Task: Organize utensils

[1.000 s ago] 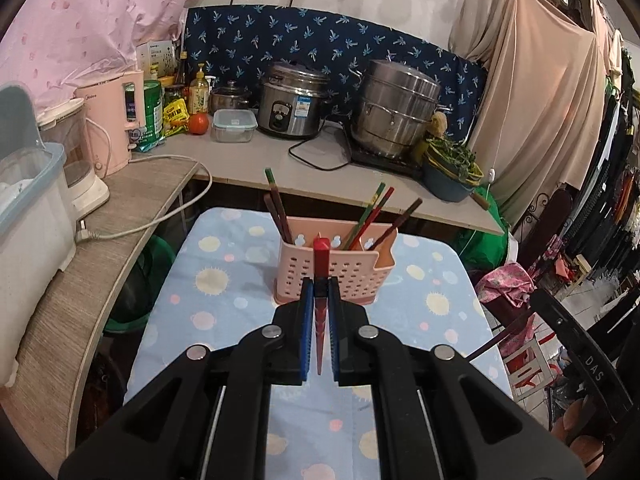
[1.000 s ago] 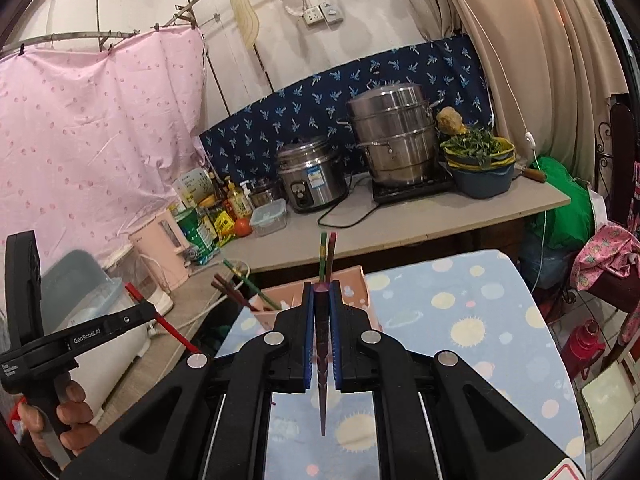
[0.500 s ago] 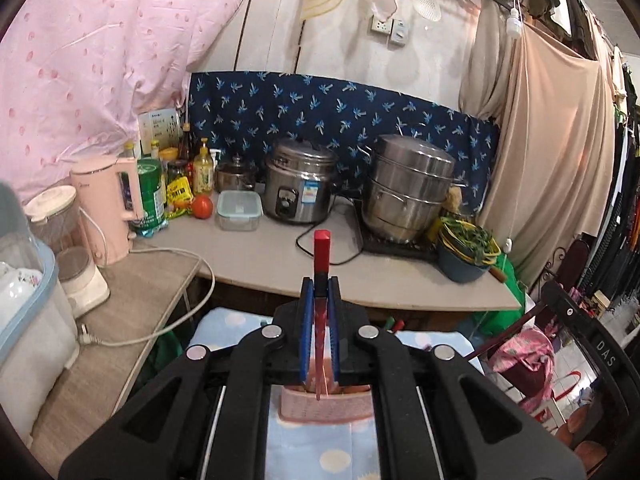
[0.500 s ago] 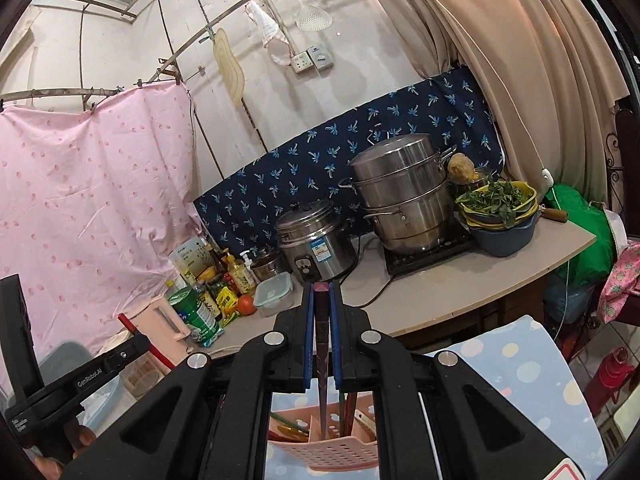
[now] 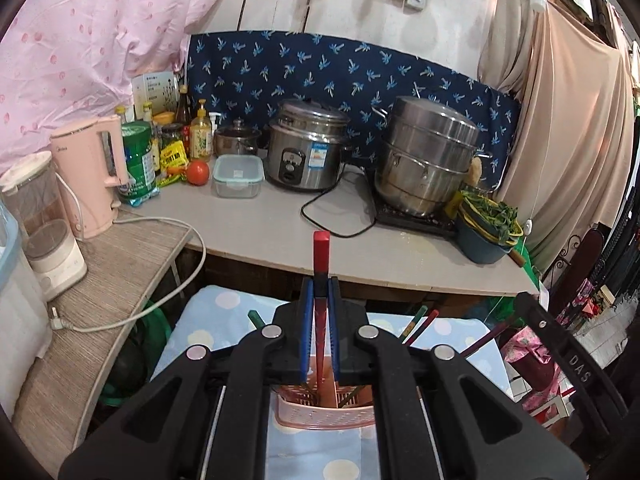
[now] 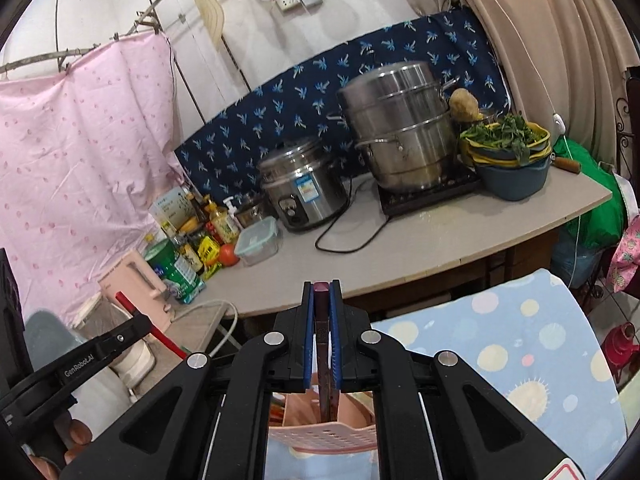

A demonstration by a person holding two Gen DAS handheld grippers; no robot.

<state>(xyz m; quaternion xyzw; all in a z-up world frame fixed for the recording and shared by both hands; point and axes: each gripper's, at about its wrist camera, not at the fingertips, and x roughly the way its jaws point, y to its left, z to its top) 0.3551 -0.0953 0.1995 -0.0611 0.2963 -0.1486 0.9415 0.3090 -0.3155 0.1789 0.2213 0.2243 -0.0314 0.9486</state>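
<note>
My left gripper (image 5: 320, 300) is shut on a red chopstick (image 5: 321, 252) that stands upright, its lower end going down into the pink perforated utensil holder (image 5: 324, 414) right below the jaws. Several other chopsticks (image 5: 420, 326) lean out of the holder. My right gripper (image 6: 321, 300) is shut on a dark purple chopstick (image 6: 322, 332), whose tip reaches into the same pink holder (image 6: 324, 436). In the right wrist view the left gripper (image 6: 132, 326) with its red chopstick (image 6: 160, 334) shows at the lower left, held by a hand (image 6: 68, 436).
The holder stands on a small table with a blue spotted cloth (image 6: 520, 344). Behind runs a grey counter (image 5: 260, 224) with a rice cooker (image 5: 306, 152), a steel steamer pot (image 5: 428, 156), a bowl of greens (image 5: 486, 224), a pink kettle (image 5: 94, 172) and bottles. A black chair back (image 5: 568, 360) stands at the right.
Both grippers have moved forward over the pink holder, which has slid from ahead of the jaws to right beneath them. Each chopstick's lower end now sits inside the holder.
</note>
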